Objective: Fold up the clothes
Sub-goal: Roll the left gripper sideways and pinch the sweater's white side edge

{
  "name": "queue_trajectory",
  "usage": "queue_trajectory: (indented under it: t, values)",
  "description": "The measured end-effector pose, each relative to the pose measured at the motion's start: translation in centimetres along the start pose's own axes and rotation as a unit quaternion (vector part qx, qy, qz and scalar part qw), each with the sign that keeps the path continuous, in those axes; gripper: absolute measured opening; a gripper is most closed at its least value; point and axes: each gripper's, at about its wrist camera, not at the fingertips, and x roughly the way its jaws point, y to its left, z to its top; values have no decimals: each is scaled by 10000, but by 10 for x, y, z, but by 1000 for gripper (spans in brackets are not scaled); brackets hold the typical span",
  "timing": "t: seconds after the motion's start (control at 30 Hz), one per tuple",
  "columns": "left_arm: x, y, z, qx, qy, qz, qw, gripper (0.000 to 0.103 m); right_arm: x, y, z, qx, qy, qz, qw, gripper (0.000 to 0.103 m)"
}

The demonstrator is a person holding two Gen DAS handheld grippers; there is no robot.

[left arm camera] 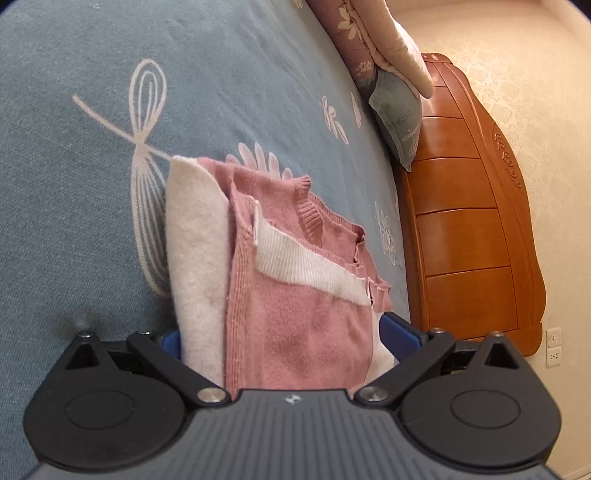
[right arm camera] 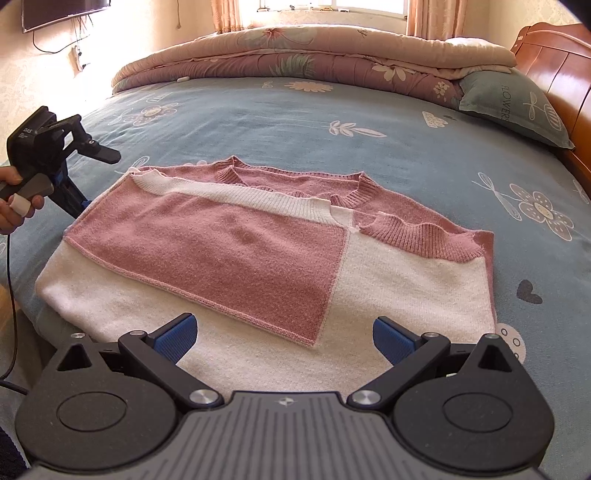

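Note:
A folded pink and white sweater (right arm camera: 258, 251) lies flat on the blue flowered bed sheet (right arm camera: 369, 147). My right gripper (right arm camera: 284, 338) is open over the sweater's near white edge, its blue pads (right arm camera: 175, 336) spread wide and holding nothing. At the sweater's left end a hand holds my left gripper (right arm camera: 74, 199). In the left wrist view the sweater (left arm camera: 295, 314) runs between the spread blue pads (left arm camera: 399, 330) of the left gripper (left arm camera: 284, 334), which is open. Whether those pads touch the cloth is hidden.
A rolled floral quilt (right arm camera: 314, 51) lies along the far side of the bed. A grey-green pillow (right arm camera: 517, 107) leans on the wooden headboard (left arm camera: 472, 229). A TV (right arm camera: 62, 11) hangs on the left wall, and a black cable (right arm camera: 11, 295) trails off the bed's left edge.

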Motion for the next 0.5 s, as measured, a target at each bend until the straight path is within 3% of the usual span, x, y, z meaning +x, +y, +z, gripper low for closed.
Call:
queue_trajectory:
  t: [0.1, 0.33, 0.5]
  values:
    - [7, -6, 2, 97, 53, 67, 9999, 101, 1, 2, 1, -12, -4, -2, 10000, 103]
    - [-11, -2, -37, 228, 297, -132, 9992, 100, 0, 0, -2, 3, -5, -44, 10000, 103]
    - [0, -4, -20, 129, 381, 61, 9992, 98, 3, 0, -2, 102, -26, 60, 9999, 103]
